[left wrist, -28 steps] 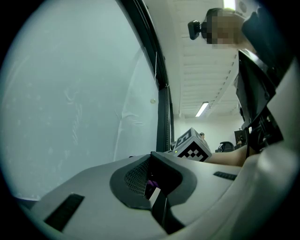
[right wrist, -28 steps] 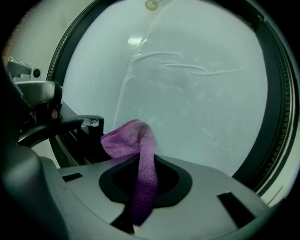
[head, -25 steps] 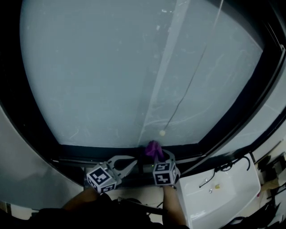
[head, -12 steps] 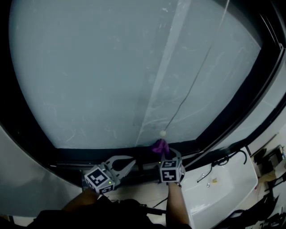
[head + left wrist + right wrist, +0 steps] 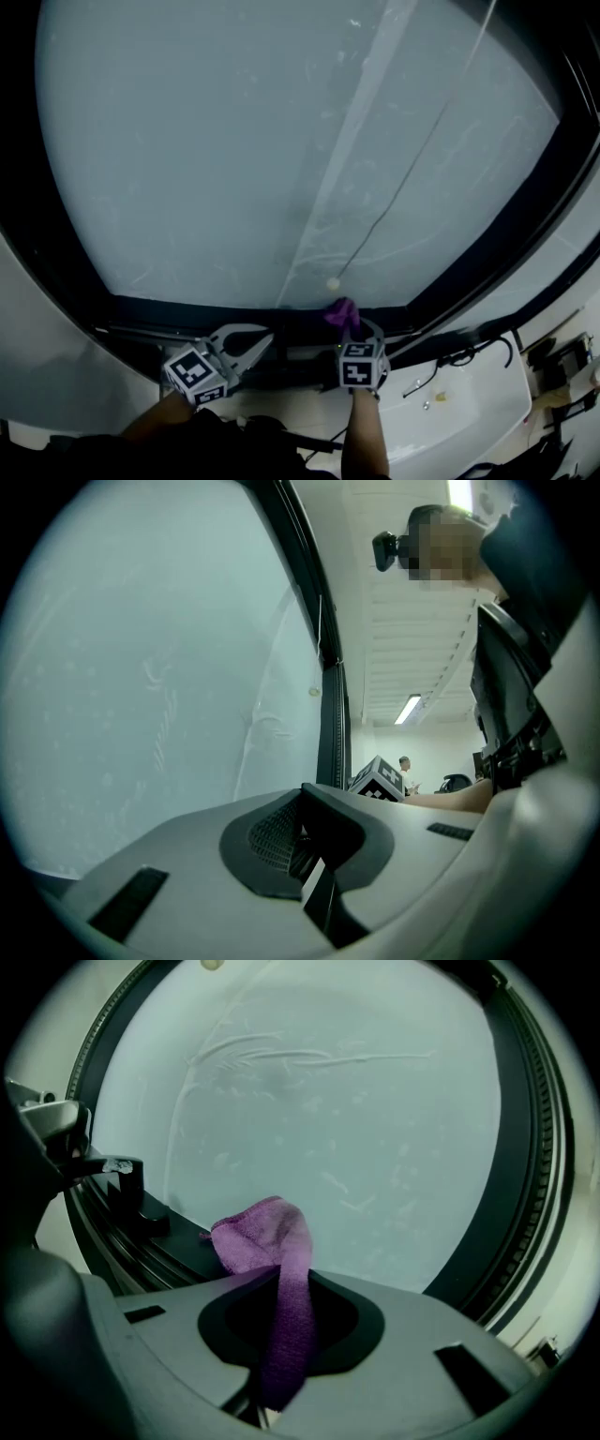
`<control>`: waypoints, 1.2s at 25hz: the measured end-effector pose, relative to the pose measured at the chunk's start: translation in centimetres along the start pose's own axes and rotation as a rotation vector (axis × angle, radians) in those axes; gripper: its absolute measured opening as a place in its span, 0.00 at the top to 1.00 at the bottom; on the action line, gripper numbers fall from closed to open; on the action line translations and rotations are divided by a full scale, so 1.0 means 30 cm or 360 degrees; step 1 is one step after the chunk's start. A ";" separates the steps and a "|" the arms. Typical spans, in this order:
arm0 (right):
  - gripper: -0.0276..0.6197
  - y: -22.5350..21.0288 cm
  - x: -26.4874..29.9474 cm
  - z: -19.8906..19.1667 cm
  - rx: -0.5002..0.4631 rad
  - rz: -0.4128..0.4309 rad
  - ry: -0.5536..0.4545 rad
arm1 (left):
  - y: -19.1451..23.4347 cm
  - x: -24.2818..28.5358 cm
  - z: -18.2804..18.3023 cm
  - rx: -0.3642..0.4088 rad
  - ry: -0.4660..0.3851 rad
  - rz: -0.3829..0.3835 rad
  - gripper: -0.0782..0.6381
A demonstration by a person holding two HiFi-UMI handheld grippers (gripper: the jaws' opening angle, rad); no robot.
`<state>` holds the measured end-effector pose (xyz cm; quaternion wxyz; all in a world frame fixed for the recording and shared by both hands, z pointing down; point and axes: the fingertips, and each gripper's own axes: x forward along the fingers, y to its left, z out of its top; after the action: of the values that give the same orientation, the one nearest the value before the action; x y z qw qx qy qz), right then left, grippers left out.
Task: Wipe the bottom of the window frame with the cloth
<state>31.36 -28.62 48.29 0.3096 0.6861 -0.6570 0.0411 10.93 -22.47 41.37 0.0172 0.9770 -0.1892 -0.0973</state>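
My right gripper [image 5: 349, 324] [image 5: 281, 1354] is shut on a purple cloth [image 5: 342, 312] [image 5: 267, 1241]. The cloth's free end folds over and rests against the dark bottom window frame [image 5: 234, 317] [image 5: 159, 1234], just under the frosted glass [image 5: 262, 150]. My left gripper [image 5: 268, 337] [image 5: 314, 864] hovers left of it, near the same bottom frame. Its jaws are shut with nothing between them. The right gripper's marker cube [image 5: 380, 778] shows in the left gripper view.
A pull cord ends in a small bead [image 5: 333, 282] just above the cloth. A dark latch [image 5: 122, 1180] stands on the frame left of the cloth. A white counter [image 5: 478, 412] with cables lies at the lower right. The right frame post [image 5: 525, 220] is dark.
The right gripper and the cloth have slid a little to the right along the bottom frame. The left gripper has drifted slightly left.
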 end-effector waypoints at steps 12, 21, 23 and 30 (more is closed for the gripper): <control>0.85 -0.179 0.037 -0.063 0.0006 -0.0043 0.0018 | -0.045 0.077 -0.021 0.0021 0.0015 0.0036 0.90; 0.85 -0.298 0.056 -0.110 0.0037 -0.0101 0.0038 | -0.054 0.113 -0.006 0.0049 0.0025 0.0044 0.90; 0.86 -0.324 0.057 -0.121 0.0039 -0.0119 0.0045 | -0.055 0.121 -0.004 0.0064 0.0018 0.0051 0.90; 0.85 -0.414 0.068 -0.160 0.0072 -0.0173 0.0056 | -0.063 0.134 -0.012 0.0065 0.0021 0.0091 0.90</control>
<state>44.84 -28.81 48.49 0.3074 0.7268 -0.6122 0.0510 15.34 -22.22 40.84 0.0012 0.9719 -0.2189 -0.0865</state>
